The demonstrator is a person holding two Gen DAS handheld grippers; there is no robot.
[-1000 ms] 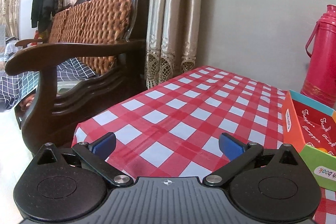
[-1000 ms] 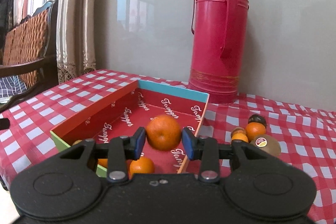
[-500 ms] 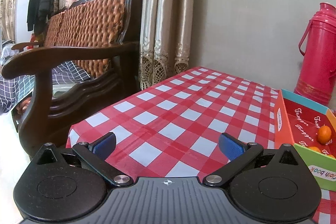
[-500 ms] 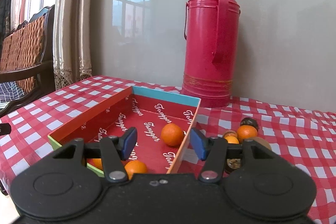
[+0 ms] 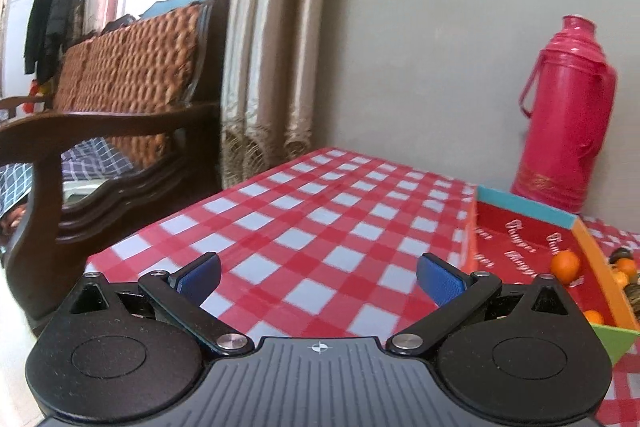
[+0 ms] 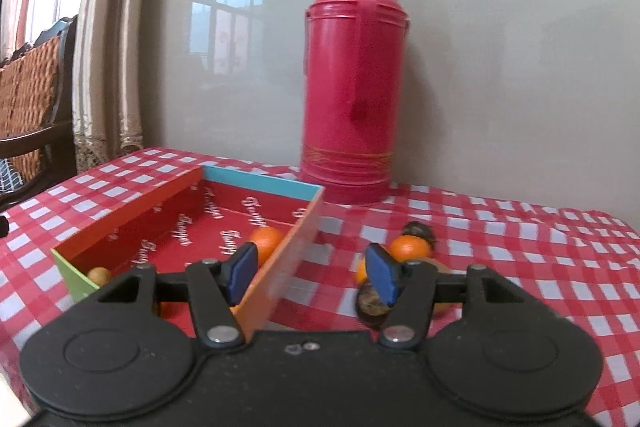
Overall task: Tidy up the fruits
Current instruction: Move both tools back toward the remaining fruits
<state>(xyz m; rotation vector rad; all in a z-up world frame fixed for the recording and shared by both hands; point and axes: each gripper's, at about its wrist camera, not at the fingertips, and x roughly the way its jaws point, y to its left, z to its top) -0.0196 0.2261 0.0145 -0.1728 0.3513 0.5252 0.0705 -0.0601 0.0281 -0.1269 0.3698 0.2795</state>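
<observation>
The orange [image 6: 266, 239] I was carrying lies on the red floor of the cardboard box [image 6: 256, 183], near its right wall, with a smaller fruit [image 6: 99, 273] at the box's near left corner. I judge this drop finished and the step in hand to be the swing over to the loose fruit. My right hand-held gripper [image 6: 310, 273] has just been opening; its jaws stand about half apart with nothing between them, straddling the box's right wall in view. Outside the box, on the checked worktop [image 6: 520, 251], wait another orange [image 6: 410, 247], a dark fruit [image 6: 418, 228] behind it and a brownish one [image 6: 370, 301] nearer me. Next I need to move right, drop lower and centre the jaws on one fruit. My left hand-held gripper [image 5: 318, 281] is wide open, empty, idle. The red thermos [image 6: 352, 87] stands behind.
</observation>
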